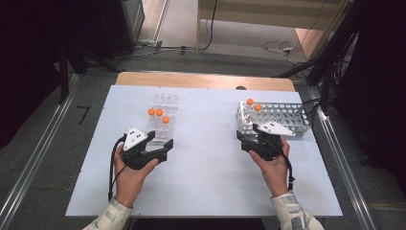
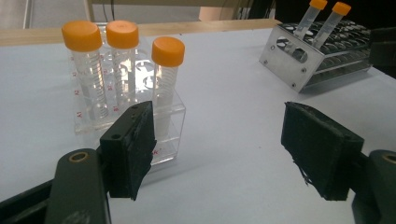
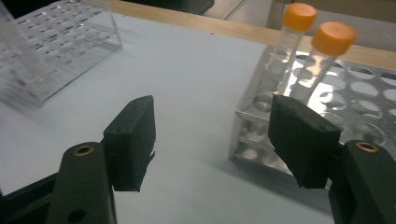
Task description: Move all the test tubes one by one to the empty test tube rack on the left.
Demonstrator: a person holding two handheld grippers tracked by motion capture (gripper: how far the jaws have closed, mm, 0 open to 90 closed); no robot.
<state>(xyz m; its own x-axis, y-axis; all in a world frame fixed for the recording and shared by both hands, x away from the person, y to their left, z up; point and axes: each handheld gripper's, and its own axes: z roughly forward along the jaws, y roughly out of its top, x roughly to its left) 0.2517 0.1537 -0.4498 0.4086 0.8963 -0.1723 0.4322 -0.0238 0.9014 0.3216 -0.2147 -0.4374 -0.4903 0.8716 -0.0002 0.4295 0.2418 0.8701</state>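
The left gripper has wide, empty jaws; the nearest orange-capped tube in the clear rack stands just behind its left jaw. The right gripper is also wide and empty, with two capped tubes in the metal rack behind its right jaw.

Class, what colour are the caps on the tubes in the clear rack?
Orange caps, clearest in the left gripper view.

We are wearing pale patterned sleeves and gripping a black gripper in each hand. The left gripper and right gripper are each carrying a grey three-cornered plate with dark dots, trailing a black cable, and showing brass-ringed holes behind rough black pads.
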